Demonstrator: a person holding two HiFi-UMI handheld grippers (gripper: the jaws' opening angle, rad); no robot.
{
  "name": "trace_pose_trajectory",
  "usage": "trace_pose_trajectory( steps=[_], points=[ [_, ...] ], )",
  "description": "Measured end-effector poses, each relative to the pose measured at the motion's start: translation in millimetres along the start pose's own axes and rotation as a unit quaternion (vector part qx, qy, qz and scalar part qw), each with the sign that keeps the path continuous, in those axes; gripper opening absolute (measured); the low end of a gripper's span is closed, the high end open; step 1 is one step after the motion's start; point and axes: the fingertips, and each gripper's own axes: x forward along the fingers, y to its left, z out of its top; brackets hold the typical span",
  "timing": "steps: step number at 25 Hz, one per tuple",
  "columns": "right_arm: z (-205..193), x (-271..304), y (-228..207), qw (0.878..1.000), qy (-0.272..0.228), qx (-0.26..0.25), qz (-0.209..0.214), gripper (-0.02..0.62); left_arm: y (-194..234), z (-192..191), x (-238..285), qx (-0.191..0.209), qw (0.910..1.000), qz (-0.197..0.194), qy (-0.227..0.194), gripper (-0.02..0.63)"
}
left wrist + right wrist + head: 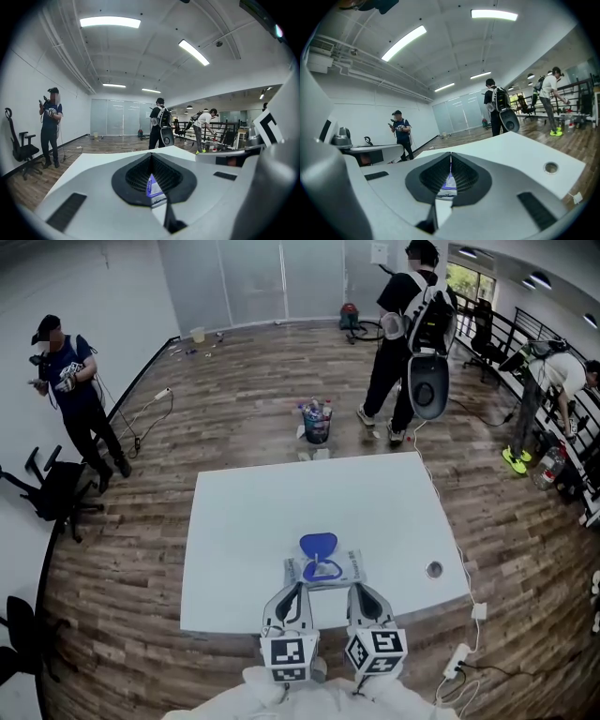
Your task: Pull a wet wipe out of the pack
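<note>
Wet-wipe pack (325,570), blue lid (318,544) flipped up, lies on the white table (244,521). My left gripper (292,569) and right gripper (354,569) flank it, jaws pressed together on both.

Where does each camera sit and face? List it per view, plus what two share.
Head view: on the person's head, looking steeply down at the table, wipe pack, left gripper, right gripper, sleeves.
Left gripper view: on the left gripper, looking along its shut jaws across the table.
Right gripper view: likewise on the right gripper, jaws shut.
Shared: both gripper views show the wipe pack past the jaws, and the backpack wearer.
</note>
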Motion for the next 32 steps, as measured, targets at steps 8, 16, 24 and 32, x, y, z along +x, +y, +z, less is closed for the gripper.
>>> trace_pose_trajectory(
  steps=[8, 16, 24, 32],
  points=[
    [7, 6, -3, 1.0, -0.004, -0.002, -0.004, 0.009, -1, 5, 11, -0.002, 0.9999, -0.008, -0.007, 0.0],
    [21, 8, 4, 0.999, -0.032, -0.025, -0.011, 0.009, 2, 6, 23, -0.012, 0.9997, -0.023, -0.002, 0.0],
    [20, 17, 4, 0.999, -0.029, -0.022, -0.018, 0.009, 7, 4, 29, -0.013, 0.9994, -0.032, 0.003, 0.0],
    [18, 25, 4, 0.999, -0.023, -0.03, -0.02, 0.009, 16, 3, 28, -0.011, 0.9995, -0.029, 0.005, 0.0]
  ],
)
